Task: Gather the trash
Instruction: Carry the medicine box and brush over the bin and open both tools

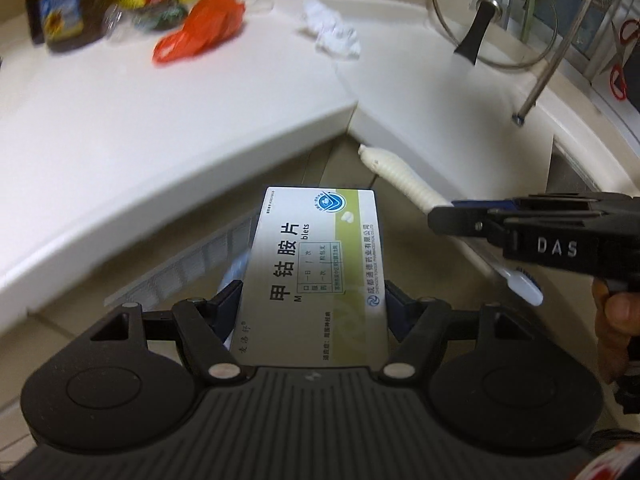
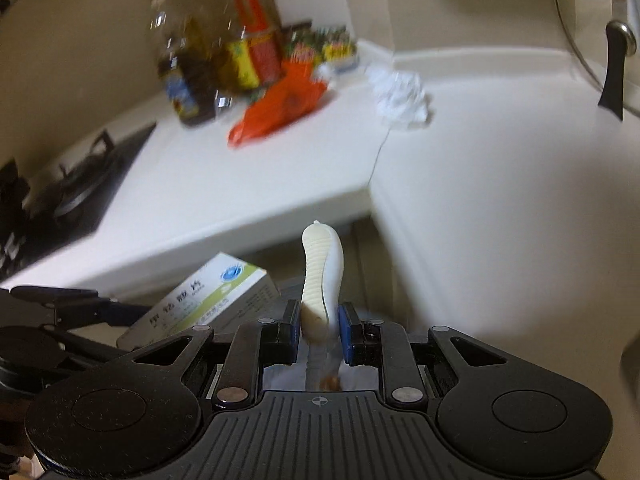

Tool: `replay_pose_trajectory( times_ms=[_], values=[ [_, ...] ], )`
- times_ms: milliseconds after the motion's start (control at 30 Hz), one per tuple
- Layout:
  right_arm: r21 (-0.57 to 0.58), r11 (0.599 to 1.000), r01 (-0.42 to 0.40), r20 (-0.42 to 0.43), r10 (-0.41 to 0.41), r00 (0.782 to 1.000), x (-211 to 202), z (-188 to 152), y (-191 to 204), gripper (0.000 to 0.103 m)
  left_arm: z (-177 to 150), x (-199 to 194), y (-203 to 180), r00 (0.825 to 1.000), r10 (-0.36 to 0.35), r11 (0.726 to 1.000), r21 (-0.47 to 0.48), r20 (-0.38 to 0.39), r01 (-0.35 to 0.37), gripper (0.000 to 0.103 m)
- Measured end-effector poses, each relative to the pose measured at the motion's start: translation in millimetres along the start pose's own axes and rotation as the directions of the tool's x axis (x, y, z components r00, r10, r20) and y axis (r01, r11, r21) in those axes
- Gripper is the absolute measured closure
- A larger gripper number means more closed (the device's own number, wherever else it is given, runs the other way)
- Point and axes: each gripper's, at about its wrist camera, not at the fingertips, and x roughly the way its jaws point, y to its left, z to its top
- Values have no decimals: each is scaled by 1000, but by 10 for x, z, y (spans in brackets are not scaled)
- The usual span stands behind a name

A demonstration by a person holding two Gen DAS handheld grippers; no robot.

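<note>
White-and-green cardboard medicine box [image 1: 316, 268] sits pinched flat between the jaws of the left gripper [image 1: 314, 300], projecting forward past them. Right gripper [image 2: 319, 330] has its jaws closed narrowly on a white ribbed-handled toothbrush [image 2: 322, 268], handle end extending ahead. Beyond both jaws, on the white countertop [image 1: 160, 112], lie a crumpled white tissue [image 1: 332, 34] and an orange plastic bag [image 1: 204, 24], well apart from either gripper.

Indoor light, warm and dim-ish. My worktop [image 1: 168, 120] blows out near-white. Bottles [image 2: 188, 80] and orange bag [image 1: 200, 24] smeared by motion blur; box [image 1: 316, 264] in my left fingers stays sharp. Fisheye bends edges, corners dark.
</note>
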Motion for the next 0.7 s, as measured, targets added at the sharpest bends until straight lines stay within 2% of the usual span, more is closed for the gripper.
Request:
replay_pose_trajectory(
  times_ms=[133,267,533,700],
  values=[
    [-29,999,44,-85,-46,995,207,-219,127,82,-230,105,94,999,13,1000,-24,-43,-14,34],
    [-102,992,76,-135,-89,987,430,-334,135,82,-340,257,186,997,30,997,-71,-73,-35,34],
    [-259,963,75,-196,-129,972,953,-419,112,82,-442,761,296,987,64,985,-150,-147,-87,34],
    [-298,952,71,-235,-145,961,1209,-504,68,82,-441,977,337,981,63,977,-188,-185,-98,34]
  ],
)
